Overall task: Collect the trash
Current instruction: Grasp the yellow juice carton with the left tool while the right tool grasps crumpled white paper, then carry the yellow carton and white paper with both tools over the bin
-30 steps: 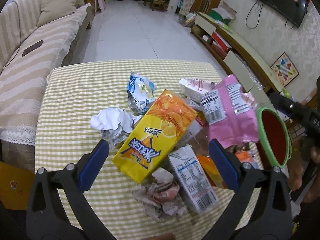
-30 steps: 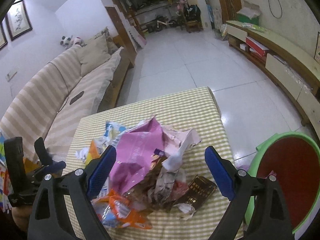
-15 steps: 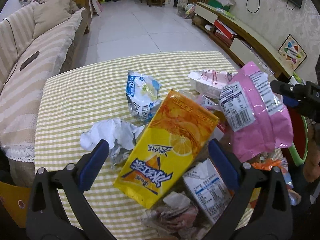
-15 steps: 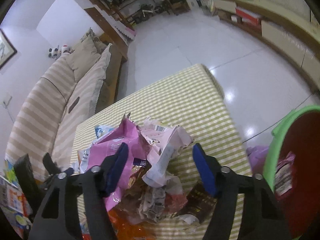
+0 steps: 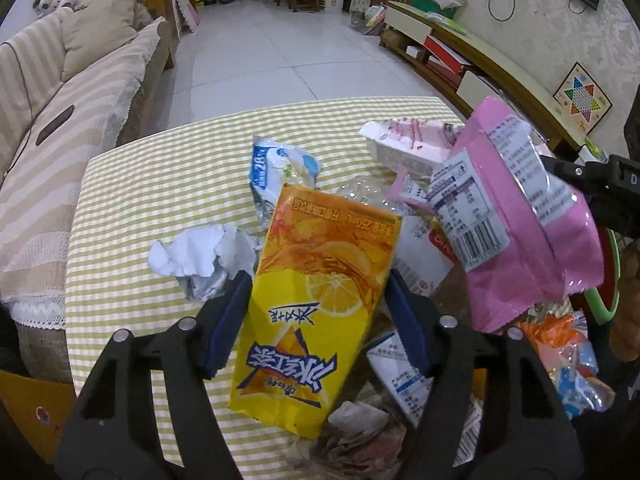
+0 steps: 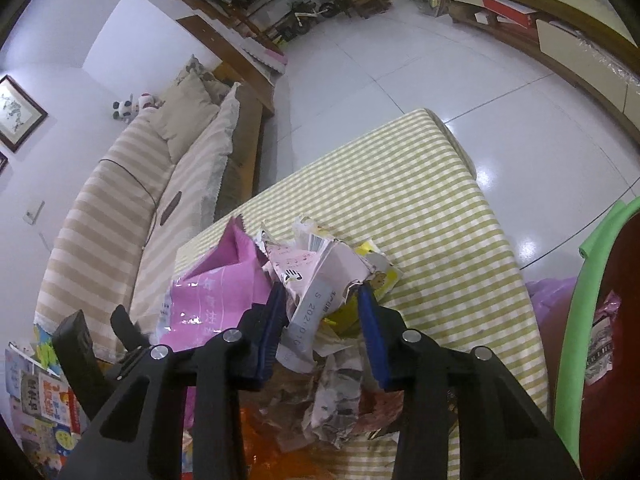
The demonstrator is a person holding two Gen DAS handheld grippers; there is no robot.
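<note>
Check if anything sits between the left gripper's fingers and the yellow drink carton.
Nothing visible does. The yellow drink carton lies directly between the closing fingers of the left gripper; crumpled white paper lies outside them.

The yellow drink carton (image 5: 316, 304) bears large blue Chinese characters outlined in white, upside down in the left wrist view, and small print at its far end with "250mL". The blue and white wrapper (image 5: 276, 172) shows "28". The pink bag (image 5: 516, 216) carries a white label with a barcode, its print too small to read. The torn pale pink wrapper (image 6: 320, 280) shows "S 202"
</note>
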